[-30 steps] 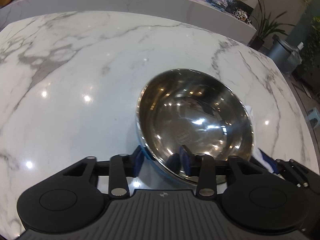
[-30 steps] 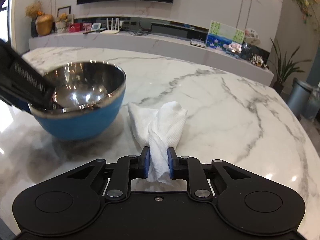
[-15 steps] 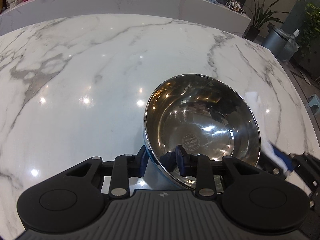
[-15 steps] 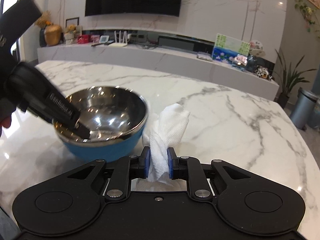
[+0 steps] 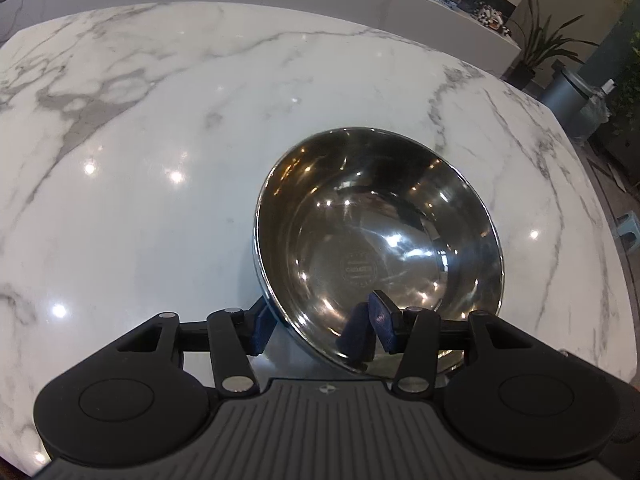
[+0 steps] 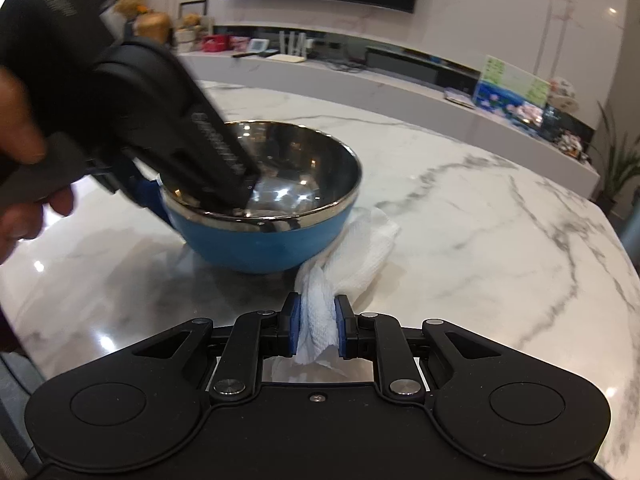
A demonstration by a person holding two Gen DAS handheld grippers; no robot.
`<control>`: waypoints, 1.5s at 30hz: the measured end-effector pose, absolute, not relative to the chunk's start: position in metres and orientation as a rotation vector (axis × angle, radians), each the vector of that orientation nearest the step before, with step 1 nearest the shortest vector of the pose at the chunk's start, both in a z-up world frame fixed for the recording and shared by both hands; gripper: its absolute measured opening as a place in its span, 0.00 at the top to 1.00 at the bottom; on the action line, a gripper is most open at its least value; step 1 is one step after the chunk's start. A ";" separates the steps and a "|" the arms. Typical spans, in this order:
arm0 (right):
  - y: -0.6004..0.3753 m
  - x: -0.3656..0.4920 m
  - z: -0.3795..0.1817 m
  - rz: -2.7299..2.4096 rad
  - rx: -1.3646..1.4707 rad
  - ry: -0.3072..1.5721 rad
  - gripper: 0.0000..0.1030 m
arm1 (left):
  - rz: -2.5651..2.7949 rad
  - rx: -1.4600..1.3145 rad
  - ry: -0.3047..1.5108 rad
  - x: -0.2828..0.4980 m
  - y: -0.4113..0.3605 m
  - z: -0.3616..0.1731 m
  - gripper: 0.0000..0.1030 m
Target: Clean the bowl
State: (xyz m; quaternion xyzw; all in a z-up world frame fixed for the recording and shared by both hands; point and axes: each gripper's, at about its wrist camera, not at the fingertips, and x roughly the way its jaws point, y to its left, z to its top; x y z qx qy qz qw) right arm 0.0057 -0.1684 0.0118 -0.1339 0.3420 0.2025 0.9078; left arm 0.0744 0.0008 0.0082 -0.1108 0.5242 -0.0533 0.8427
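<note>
The bowl (image 5: 378, 248) is set on the desk (image 5: 160, 160); its near rim is straddled by the left tongs (image 5: 320, 326), just opened wider. The paper towel (image 6: 320, 316) is pinched by the right tongs (image 6: 317, 326), just right of the bowl

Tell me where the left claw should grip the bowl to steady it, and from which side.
Grip the near rim of the bowl, coming down from above with one finger inside and one outside. The wall is thin and the mouth faces up, and the left claw already straddles that rim.
</note>
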 end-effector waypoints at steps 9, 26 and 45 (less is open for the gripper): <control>-0.186 0.015 0.025 0.347 -0.234 0.656 0.85 | -0.140 -0.217 1.096 0.081 0.008 0.010 0.68; -0.195 0.020 0.034 0.335 -0.218 0.624 0.85 | -0.203 -0.167 1.111 0.086 -0.004 0.012 0.73; -0.172 0.011 0.019 0.448 -0.290 0.684 0.85 | -0.143 -0.253 1.138 0.082 0.013 0.008 0.61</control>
